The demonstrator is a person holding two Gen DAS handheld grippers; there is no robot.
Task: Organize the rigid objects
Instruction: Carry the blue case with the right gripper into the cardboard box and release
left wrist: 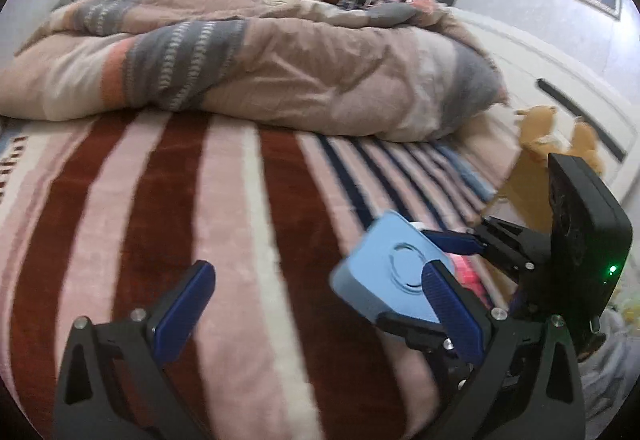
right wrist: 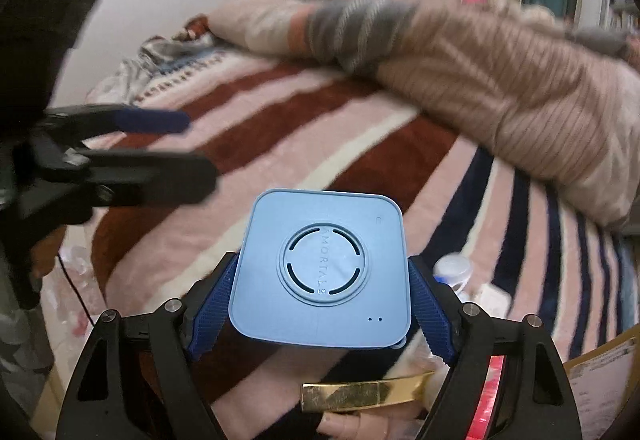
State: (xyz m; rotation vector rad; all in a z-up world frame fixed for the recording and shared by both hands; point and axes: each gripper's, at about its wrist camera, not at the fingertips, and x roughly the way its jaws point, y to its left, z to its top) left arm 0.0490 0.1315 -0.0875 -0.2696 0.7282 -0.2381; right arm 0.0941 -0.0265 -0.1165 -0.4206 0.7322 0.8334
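A light blue square box with a round vented emblem is clamped between the blue pads of my right gripper, held above the striped bed blanket. In the left wrist view the same box shows at the lower right, held by the right gripper. My left gripper is open and empty over the blanket, just left of the box. It shows in the right wrist view at the left edge.
A bunched pink and grey duvet lies across the far side of the bed. A gold-edged item, a white bottle and a cardboard box sit below my right gripper. A tan plush toy lies by the white headboard.
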